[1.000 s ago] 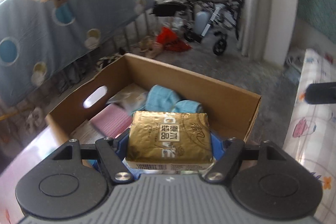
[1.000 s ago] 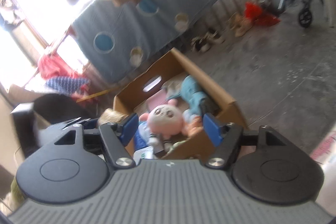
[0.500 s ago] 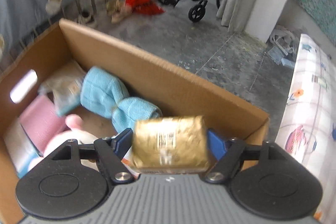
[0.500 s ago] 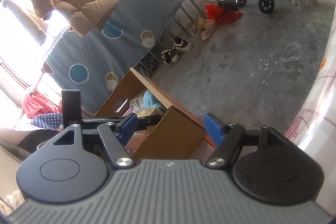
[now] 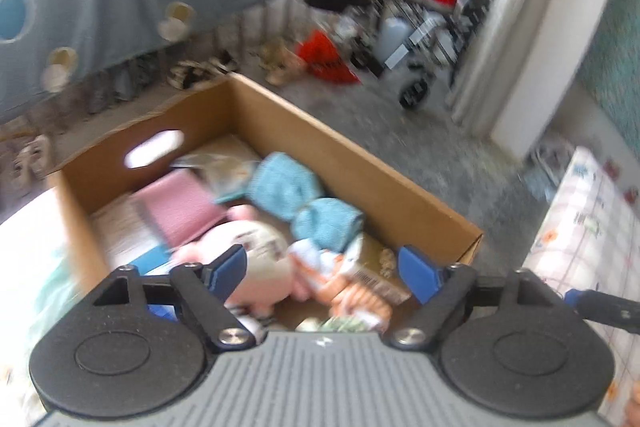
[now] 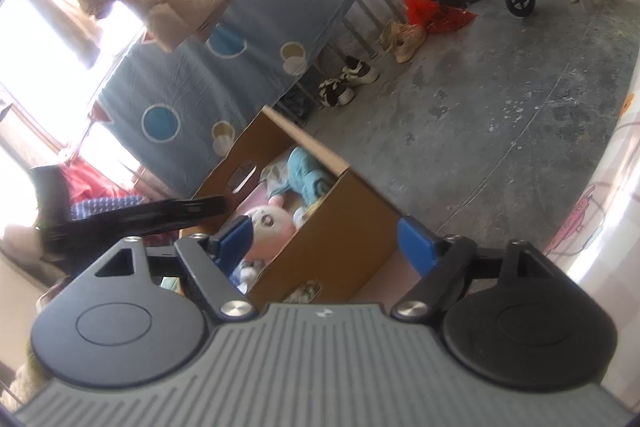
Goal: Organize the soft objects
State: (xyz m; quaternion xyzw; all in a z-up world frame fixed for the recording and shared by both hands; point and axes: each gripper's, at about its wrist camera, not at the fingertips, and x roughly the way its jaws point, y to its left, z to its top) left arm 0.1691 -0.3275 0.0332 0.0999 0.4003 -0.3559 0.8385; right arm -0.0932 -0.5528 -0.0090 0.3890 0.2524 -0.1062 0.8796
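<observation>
Both the left gripper [image 5: 320, 269] and the right gripper [image 6: 326, 241] are spread wide, with nothing held. The box [image 5: 360, 163] is packed full with the doll [image 5: 256, 251] on top. If more is pushed in, the doll could be tipped over the box's near edge.

A: Left tongs [image 5: 322, 269], state?

B: Spread wide, nothing between the blue fingertips [image 5: 228, 264]. Both black linkage arms are splayed outward from the grey ribbed body. The view is tilted downward and blurred.

A: Right tongs [image 6: 325, 239]?

B: Also spread wide and holding nothing. Blue fingertips [image 6: 414, 243] well apart, with the same splayed linkages and grey ribbed body. This view is sharp.

A: Does either pair show in the other's camera?

B: Yes. In the right wrist view, the left tongs appear as a dark bar at the left edge. In the left wrist view, a dark bar with a blue tip enters at the right edge, most likely the right tongs.
</observation>
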